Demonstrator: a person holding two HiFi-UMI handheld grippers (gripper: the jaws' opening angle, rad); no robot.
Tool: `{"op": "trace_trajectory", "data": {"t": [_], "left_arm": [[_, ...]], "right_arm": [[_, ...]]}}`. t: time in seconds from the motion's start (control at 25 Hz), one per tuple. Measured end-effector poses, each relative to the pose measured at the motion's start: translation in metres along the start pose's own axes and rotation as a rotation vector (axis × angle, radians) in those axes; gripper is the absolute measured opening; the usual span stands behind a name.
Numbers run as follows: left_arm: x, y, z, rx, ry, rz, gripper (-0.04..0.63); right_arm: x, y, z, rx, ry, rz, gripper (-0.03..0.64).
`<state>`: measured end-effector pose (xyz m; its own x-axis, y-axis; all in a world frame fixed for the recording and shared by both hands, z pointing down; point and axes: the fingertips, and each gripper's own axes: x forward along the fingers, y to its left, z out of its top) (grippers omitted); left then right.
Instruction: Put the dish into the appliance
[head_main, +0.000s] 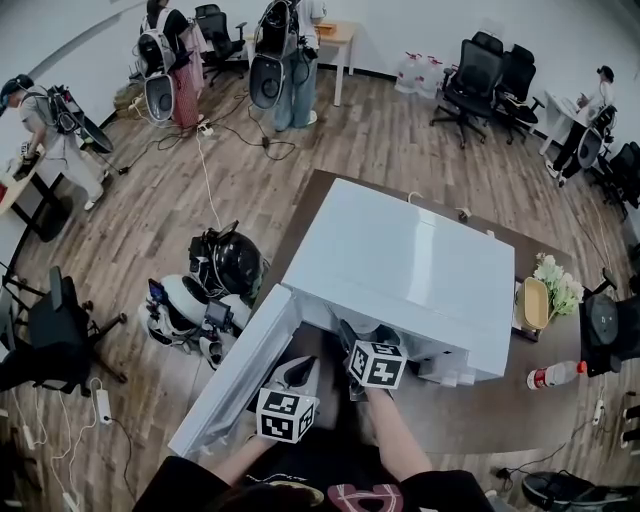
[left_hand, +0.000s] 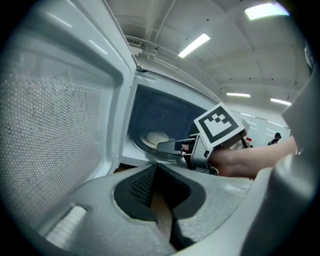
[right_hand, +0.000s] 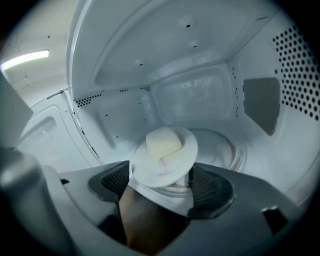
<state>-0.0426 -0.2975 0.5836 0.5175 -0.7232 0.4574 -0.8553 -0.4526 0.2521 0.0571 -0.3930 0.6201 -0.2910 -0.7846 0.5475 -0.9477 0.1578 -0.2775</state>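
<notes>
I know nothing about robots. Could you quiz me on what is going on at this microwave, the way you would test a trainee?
1. True or false: the door of the microwave is shut.
2. What stands between the right tongs?
A) a plastic bottle
B) a white dish carrying pale food
C) nothing at all
3. Fill in: the white dish is ____ the microwave's chamber.

Key:
1. False: the door hangs wide open.
2. B.
3. Inside.
</notes>
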Motion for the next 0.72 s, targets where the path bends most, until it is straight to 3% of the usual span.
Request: {"op": "trace_trajectory", "data": {"t": [0.28,0.72], "left_arm": [[-0.001,-0.0013,0.0027,0.011,-0.007,0.001,0.002],[-0.0043,-0.0041,-0.0011,0.018,-0.008,0.006,0.002]], "right_arm": [[0.0015,0.0074,-0.0015,-0.037,0.006,0.008,0.439],[-0.0039,0.0039,-0.0091,-0.151,0.04,-0.076,0.46]]}}
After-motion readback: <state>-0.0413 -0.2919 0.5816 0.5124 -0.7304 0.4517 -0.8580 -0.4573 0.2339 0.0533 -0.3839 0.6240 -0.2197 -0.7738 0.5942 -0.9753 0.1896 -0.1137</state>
